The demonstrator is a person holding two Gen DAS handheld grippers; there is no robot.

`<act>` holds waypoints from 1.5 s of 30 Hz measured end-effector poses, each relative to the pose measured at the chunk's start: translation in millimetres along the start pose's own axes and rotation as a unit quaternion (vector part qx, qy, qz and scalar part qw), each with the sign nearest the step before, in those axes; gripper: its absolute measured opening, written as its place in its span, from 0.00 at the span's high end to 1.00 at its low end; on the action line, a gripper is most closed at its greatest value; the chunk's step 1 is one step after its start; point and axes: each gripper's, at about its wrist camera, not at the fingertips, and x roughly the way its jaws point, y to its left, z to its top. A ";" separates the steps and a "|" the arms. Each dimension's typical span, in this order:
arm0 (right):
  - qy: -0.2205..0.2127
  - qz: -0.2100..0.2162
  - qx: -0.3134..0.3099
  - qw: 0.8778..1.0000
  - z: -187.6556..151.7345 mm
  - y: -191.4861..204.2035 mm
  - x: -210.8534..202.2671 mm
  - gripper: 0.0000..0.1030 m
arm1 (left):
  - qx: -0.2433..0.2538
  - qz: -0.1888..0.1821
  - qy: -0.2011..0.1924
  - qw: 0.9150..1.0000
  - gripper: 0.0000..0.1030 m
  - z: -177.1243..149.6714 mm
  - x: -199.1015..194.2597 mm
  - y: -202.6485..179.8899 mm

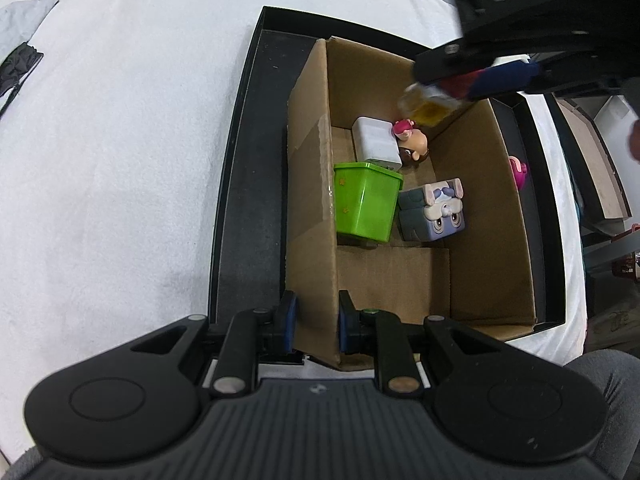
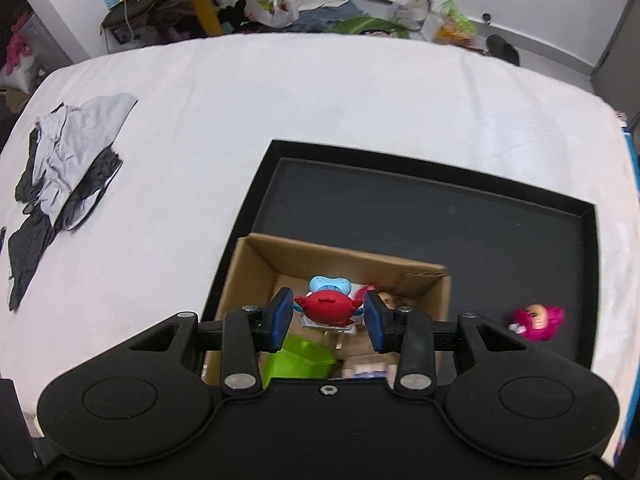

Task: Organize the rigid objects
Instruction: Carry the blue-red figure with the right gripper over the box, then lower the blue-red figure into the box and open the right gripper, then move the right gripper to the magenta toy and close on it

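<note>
My left gripper (image 1: 317, 322) is shut on the near-left wall of the open cardboard box (image 1: 310, 184), one pad on each side of the wall. Inside the box lie a white block (image 1: 376, 140), a small figurine with a pink cap (image 1: 412, 140), a green toy bin (image 1: 366, 204) and a grey-purple cube bunny (image 1: 434, 210). My right gripper (image 2: 328, 312) hangs over the box (image 2: 256, 276), shut on a red crab figure (image 2: 326, 306) with a light blue top and a clear base. The left wrist view shows that gripper (image 1: 460, 80) above the box's far corner.
The box stands in a shallow black tray (image 2: 440, 208) on a white cloth. A pink toy (image 2: 538, 322) lies in the tray to the right of the box. Crumpled grey and black clothing (image 2: 68, 160) lies far left. Floor clutter shows beyond the table.
</note>
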 end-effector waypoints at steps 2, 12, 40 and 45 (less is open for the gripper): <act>0.005 0.004 -0.001 1.000 -0.6 5.8 5.5 0.63 | -0.001 -0.001 0.001 1.000 0.82 0.5 0.1 0.8; 0.020 0.013 0.000 1.000 -3.8 20.6 29.0 0.63 | -0.002 -0.005 0.003 1.000 0.82 1.5 -1.1 2.2; 0.000 0.035 0.059 0.998 -26.1 -74.5 -11.7 0.55 | -0.012 0.007 0.007 1.000 0.82 3.6 0.6 0.0; 0.007 0.031 0.069 0.997 -35.4 -97.7 -11.1 0.55 | -0.015 0.010 0.008 1.000 0.82 4.0 1.6 -1.0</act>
